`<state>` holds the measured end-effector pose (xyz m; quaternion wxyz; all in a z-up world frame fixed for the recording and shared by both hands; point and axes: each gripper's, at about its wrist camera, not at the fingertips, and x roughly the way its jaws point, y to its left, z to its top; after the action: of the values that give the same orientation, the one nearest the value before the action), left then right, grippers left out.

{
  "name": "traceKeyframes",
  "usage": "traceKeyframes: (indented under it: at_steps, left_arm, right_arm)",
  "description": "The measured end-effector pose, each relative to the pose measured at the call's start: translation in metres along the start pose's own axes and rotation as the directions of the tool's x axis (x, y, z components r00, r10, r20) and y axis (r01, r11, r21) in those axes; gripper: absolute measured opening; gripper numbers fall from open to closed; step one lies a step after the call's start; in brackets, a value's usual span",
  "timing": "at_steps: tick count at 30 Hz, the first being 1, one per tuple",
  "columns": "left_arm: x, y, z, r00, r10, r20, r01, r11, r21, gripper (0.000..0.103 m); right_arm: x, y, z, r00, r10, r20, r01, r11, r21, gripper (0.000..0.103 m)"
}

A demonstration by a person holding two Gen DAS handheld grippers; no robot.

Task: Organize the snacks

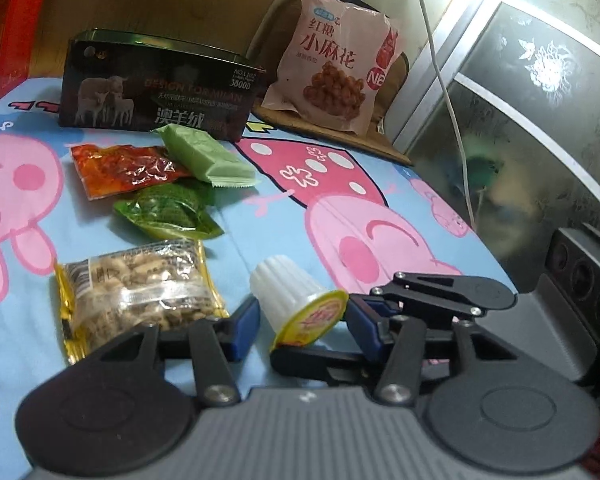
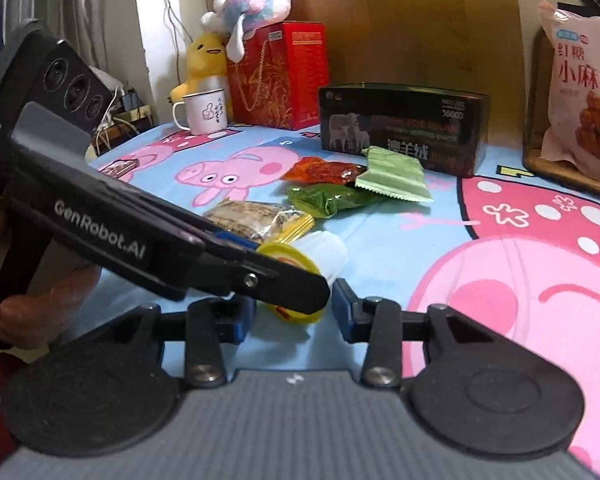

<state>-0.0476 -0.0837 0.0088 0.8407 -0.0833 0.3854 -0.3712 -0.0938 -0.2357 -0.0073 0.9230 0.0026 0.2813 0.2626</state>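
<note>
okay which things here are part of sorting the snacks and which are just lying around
Part of the job: jelly cup, nut packet, dark green packet, red packet, pale green bar, pink snack bag, dark open box.

Lying about: mug, plush toys, red gift box.

Blue cloth (image 1: 260, 248) with pink cartoon pigs. White ribbed cup (image 1: 284, 296) with yellow lid. Red packet (image 1: 124, 170), light green packet (image 1: 208, 158), dark green packet (image 1: 168, 210). Clear nut bag (image 1: 140, 300) with gold edges. Dark box (image 1: 160, 92) with pale sheep. Pink bag (image 1: 332, 64) with brown twists. Red box (image 2: 278, 76) with gold lines. Yellow toy (image 2: 202, 64). White mug (image 2: 204, 112).
</note>
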Motion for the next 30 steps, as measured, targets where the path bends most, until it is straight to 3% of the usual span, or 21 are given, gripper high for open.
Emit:
traceKeyframes:
  at_steps: [15, 30]
  left_arm:
    - [-0.003, -0.006, -0.01, 0.998, 0.048, 0.05, -0.047, 0.999, -0.022, 0.049]
    - [-0.008, -0.002, -0.02, 0.995, 0.031, 0.098, -0.031, 0.999, -0.01, 0.049]
  right_arm:
    - [0.001, 0.012, -0.005, 0.998, -0.067, 0.012, 0.067, 0.996, -0.056, 0.045]
    - [-0.002, 0.017, -0.008, 0.995, -0.1, 0.022, 0.101, 0.994, -0.05, 0.049]
